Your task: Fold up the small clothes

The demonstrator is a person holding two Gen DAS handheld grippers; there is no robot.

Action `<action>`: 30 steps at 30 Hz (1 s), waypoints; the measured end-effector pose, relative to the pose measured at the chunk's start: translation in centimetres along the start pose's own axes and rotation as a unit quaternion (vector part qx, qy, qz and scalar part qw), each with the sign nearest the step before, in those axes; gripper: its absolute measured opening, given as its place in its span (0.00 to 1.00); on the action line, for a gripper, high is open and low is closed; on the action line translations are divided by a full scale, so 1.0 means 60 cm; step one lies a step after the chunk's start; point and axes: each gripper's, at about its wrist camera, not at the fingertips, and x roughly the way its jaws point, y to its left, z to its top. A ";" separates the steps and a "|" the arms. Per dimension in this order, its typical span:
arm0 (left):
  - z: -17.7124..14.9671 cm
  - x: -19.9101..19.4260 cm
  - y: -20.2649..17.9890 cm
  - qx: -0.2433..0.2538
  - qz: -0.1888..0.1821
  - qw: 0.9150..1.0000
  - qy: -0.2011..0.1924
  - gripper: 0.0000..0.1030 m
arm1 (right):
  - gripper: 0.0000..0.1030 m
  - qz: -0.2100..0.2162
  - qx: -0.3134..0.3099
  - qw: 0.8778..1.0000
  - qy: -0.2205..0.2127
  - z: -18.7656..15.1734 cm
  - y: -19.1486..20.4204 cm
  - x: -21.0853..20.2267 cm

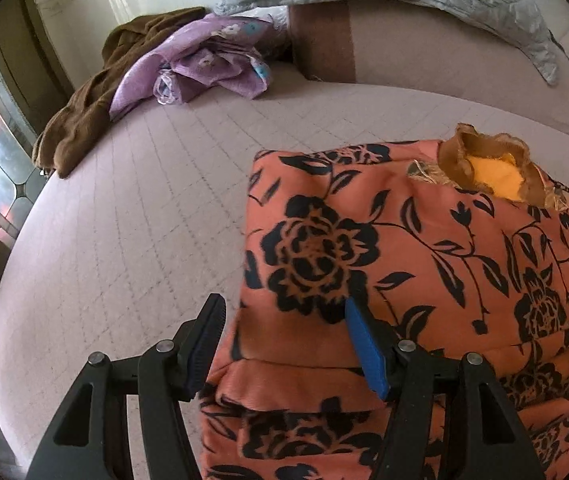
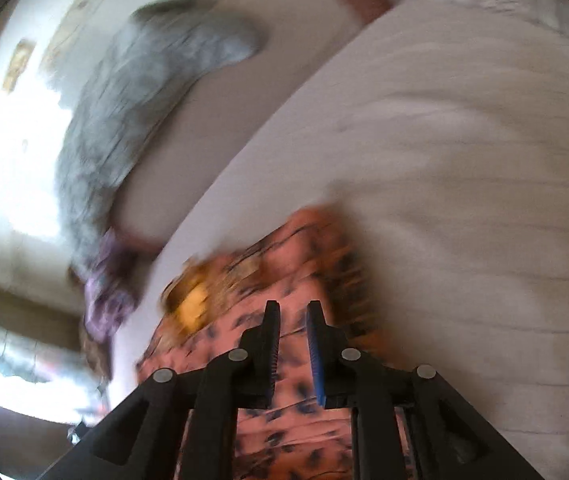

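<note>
1. At the bottom of the left wrist view, the left tongs (image 1: 284,312) stand open, straddling the left edge of the folded orange cloth with black flower print (image 1: 424,260); neither pad presses it.
2. In the blurred right wrist view, the right tongs (image 2: 293,310) show a narrow gap, apparently empty, over the same cloth (image 2: 284,280).
3. The cloth lies on the pale quilted bed (image 1: 124,220).
4. Upper left lie a crumpled purple flowered garment (image 1: 204,68) and a brown garment (image 1: 84,108).

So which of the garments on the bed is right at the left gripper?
The orange garment with black flowers; the left gripper straddles its corner. The purple floral garment and brown garment lie far off.
</note>
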 end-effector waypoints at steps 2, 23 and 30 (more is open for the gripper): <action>-0.005 0.011 -0.007 0.009 0.004 1.000 0.013 0.61 | 0.16 -0.030 -0.028 0.999 0.019 -0.010 0.020 0.039; -0.044 -0.064 -0.005 0.020 0.018 0.999 -0.020 0.65 | 0.18 -0.070 -0.211 0.972 0.074 -0.144 0.134 0.111; -0.229 -0.198 -0.010 -0.015 0.021 0.997 -0.076 0.66 | 0.18 -0.054 -0.222 0.973 -0.014 -0.189 0.108 0.001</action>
